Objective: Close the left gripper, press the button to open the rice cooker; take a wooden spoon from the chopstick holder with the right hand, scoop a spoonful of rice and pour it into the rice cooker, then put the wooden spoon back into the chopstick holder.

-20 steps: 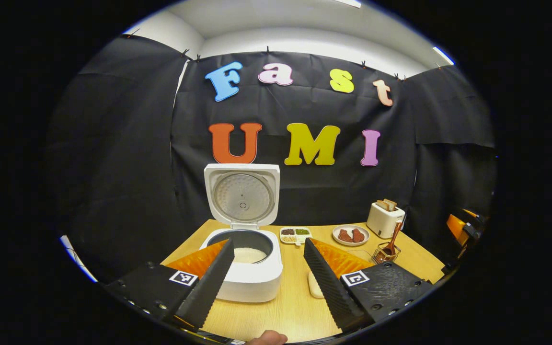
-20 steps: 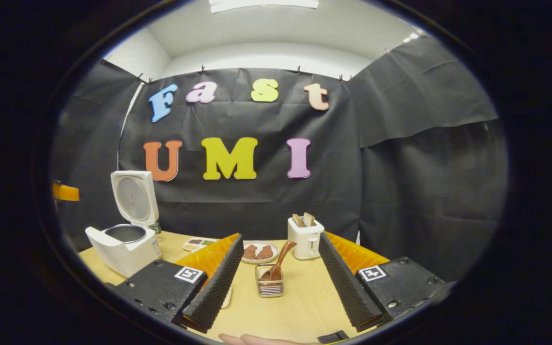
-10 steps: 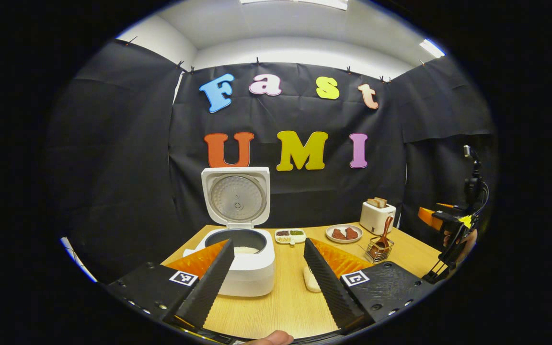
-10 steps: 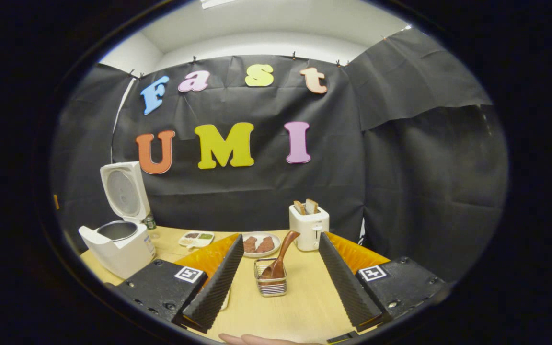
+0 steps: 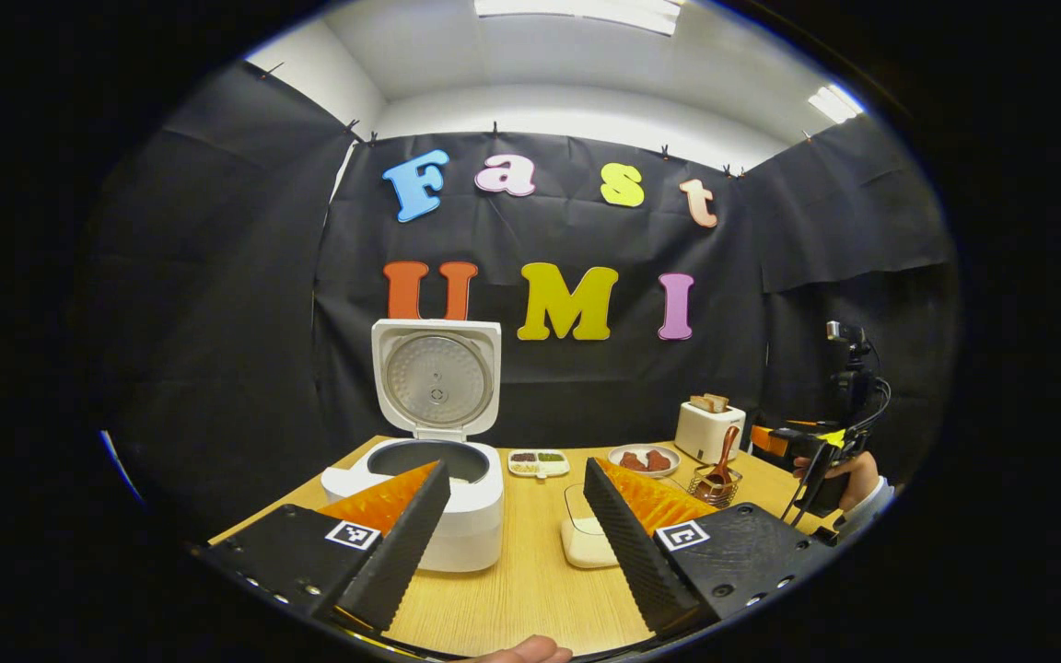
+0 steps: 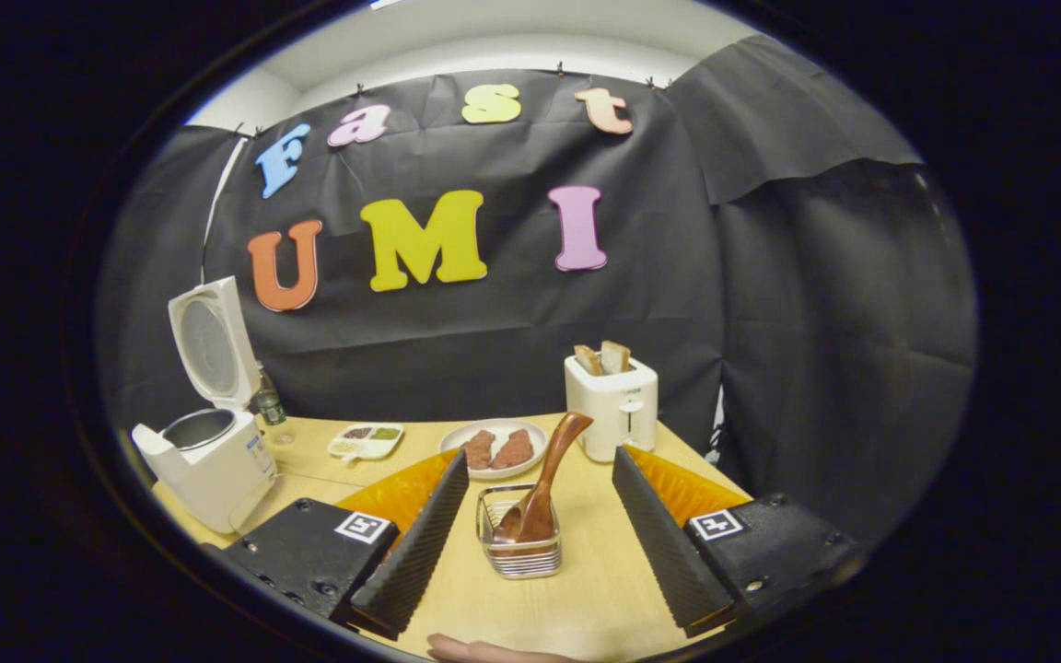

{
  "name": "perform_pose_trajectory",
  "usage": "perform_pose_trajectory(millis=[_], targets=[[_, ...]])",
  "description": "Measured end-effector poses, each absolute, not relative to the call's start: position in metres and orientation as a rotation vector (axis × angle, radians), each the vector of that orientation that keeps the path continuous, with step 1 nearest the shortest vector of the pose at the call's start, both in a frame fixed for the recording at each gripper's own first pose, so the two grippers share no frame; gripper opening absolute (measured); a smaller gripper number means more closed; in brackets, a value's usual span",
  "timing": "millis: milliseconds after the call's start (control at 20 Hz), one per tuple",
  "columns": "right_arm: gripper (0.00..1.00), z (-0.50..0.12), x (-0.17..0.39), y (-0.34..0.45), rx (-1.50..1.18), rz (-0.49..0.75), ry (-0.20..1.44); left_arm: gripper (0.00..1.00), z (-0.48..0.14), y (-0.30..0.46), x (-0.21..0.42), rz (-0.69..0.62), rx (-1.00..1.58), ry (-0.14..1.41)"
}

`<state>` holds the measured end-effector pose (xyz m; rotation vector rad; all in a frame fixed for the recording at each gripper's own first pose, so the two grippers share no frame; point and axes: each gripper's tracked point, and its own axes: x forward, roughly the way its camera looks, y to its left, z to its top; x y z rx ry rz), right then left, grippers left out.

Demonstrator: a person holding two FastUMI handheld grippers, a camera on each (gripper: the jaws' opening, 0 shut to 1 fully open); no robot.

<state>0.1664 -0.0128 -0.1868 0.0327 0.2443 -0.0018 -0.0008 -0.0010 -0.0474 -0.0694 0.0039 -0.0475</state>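
Observation:
The white rice cooker (image 5: 443, 502) stands open, its lid (image 5: 437, 379) upright, and the pot inside is mostly hidden by a finger. My left gripper (image 5: 517, 465) hangs open above the table's near edge, short of the cooker. A pale shallow rice container (image 5: 583, 543) lies just right of the cooker. The wooden spoon (image 6: 544, 479) leans in the wire chopstick holder (image 6: 519, 552), handle up to the right. My right gripper (image 6: 540, 458) is open, with the holder and spoon in line between its fingers but farther off. That gripper, held by a hand (image 5: 807, 451), also appears at the table's right end.
A white toaster (image 6: 612, 405) with bread stands behind the holder. Beside it are a plate (image 6: 494, 448) of brown pieces and a small divided dish (image 6: 365, 442). A bottle (image 6: 265, 405) stands behind the cooker (image 6: 208, 460). Black cloth walls close the wooden table (image 5: 530, 589) in.
My left gripper has drawn back from the open cooker, which looks smaller now. My right gripper has come closer to the holder and spoon. Both stayed open.

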Motion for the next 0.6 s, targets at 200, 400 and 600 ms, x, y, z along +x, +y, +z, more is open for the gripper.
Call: perform_pose_trajectory(millis=[200,400,600], targets=[[0.96,-0.222,0.208,-0.016,0.040,0.030,0.301,0.94,-0.056,-0.011,0.009,-0.053,-0.079,0.004],[1.00,-0.246,0.245,-0.023,0.096,0.050,0.353,0.93,-0.063,-0.008,0.012,-0.033,-0.044,-0.008],[0.95,-0.260,0.281,-0.047,0.177,0.009,0.402,0.94,-0.079,-0.008,0.021,-0.023,-0.036,0.003]])
